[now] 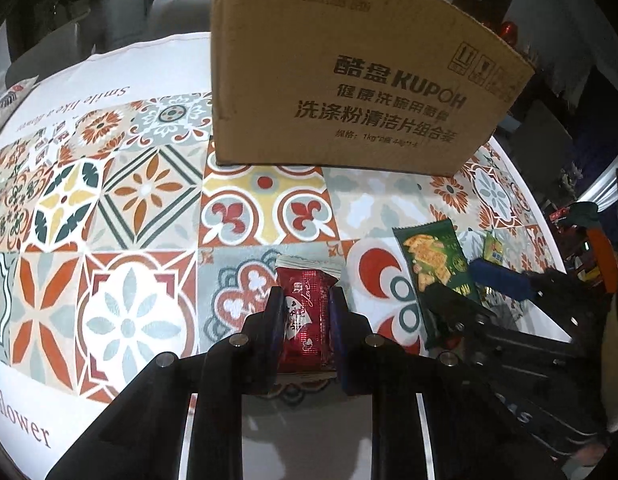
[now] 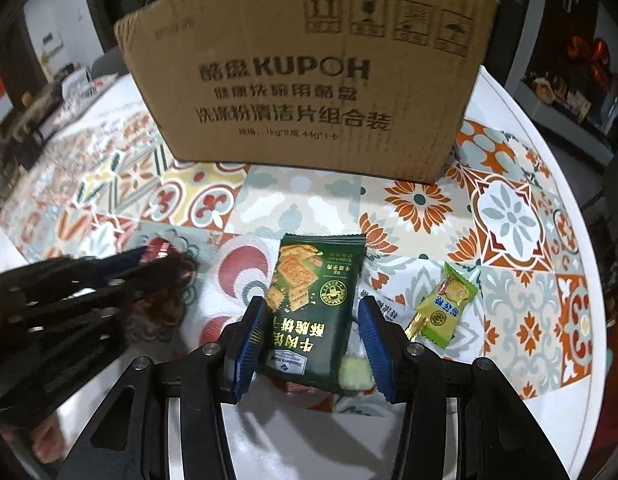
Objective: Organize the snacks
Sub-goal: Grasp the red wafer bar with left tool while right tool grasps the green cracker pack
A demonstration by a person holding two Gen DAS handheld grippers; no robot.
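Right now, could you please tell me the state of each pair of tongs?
Left tongs: shut on the red snack packet.
Right tongs: open, straddling the green cracker packet, not yet gripping it.

Both wrist views low, facing carton (image 1: 349,80).

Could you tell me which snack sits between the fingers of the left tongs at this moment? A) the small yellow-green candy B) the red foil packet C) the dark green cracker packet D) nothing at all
B: in the left wrist view the left tongs are closed against both sides of the red foil packet, while the dark green cracker packet lies between the open right tongs.
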